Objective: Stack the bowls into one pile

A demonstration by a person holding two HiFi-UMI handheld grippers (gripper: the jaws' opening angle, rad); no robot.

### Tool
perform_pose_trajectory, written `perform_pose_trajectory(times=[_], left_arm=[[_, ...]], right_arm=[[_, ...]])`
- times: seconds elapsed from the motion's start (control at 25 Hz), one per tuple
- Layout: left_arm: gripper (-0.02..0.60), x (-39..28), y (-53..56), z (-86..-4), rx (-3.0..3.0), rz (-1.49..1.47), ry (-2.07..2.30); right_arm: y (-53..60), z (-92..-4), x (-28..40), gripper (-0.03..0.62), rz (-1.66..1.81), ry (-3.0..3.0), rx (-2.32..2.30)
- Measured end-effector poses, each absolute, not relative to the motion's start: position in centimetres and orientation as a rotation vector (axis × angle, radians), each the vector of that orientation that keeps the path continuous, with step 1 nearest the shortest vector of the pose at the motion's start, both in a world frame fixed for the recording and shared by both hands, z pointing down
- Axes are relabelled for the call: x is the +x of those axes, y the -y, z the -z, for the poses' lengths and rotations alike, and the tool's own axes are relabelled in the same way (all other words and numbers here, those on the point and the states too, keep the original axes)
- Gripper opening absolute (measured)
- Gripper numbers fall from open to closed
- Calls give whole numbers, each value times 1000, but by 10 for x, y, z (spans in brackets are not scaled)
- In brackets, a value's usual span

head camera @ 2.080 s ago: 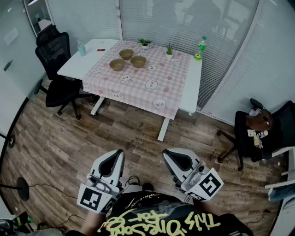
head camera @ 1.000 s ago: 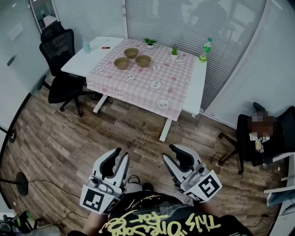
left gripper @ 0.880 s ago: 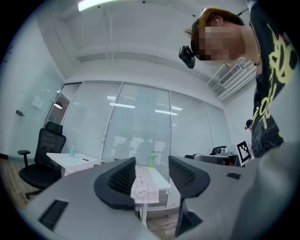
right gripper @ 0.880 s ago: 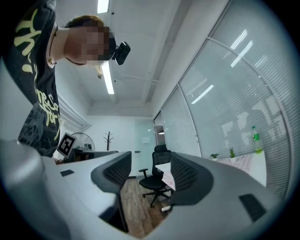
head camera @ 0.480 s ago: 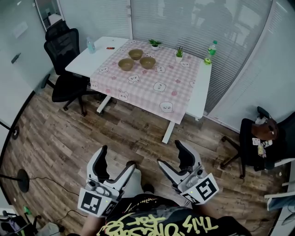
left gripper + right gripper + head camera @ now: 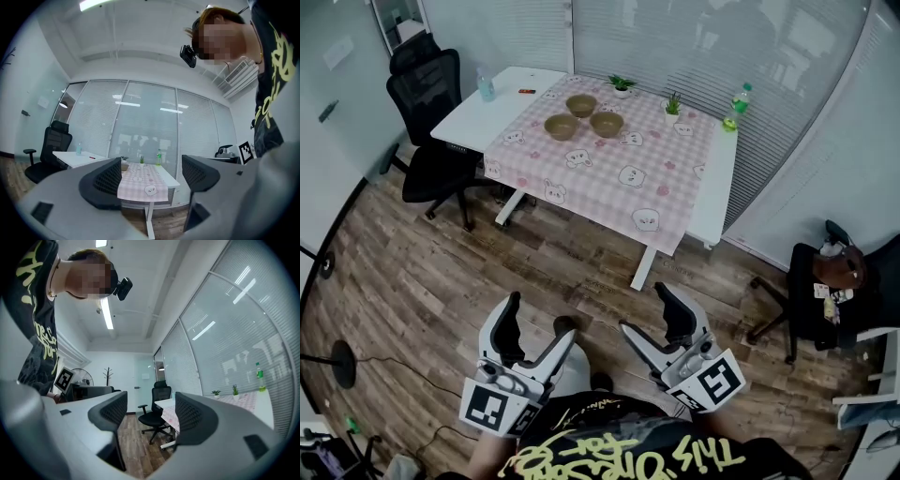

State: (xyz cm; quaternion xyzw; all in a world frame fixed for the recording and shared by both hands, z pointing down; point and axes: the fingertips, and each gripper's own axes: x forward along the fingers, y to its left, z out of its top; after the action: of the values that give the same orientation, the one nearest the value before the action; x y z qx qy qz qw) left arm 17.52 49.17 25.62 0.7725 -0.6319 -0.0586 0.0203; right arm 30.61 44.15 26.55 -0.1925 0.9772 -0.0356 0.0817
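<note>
Three tan bowls stand apart on the pink checked tablecloth far ahead: one at the back, one at the left, one at the right. My left gripper and right gripper hang low over the wood floor, close to my body and well short of the table. Both have just been opening and now stand open with nothing between their jaws. In the left gripper view the left gripper frames the distant table. The right gripper points toward a black chair.
A black office chair stands at the table's left end, another with things on it at the right wall. On the table are a clear bottle, a green bottle, two small plants and a red pen. Blinds and glass walls close the room.
Both grippers' jaws have spread from nearly closed to wide open. The table sits slightly lower and nearer in the head view than before.
</note>
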Motion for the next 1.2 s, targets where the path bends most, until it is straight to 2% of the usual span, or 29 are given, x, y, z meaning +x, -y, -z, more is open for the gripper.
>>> perform_pose_trajectory(times=[1.2], left_arm=[[396,46,-318,-250,2440,196,1844]], right_arm=[[-282,-255,180,301,82,-2931,-672]])
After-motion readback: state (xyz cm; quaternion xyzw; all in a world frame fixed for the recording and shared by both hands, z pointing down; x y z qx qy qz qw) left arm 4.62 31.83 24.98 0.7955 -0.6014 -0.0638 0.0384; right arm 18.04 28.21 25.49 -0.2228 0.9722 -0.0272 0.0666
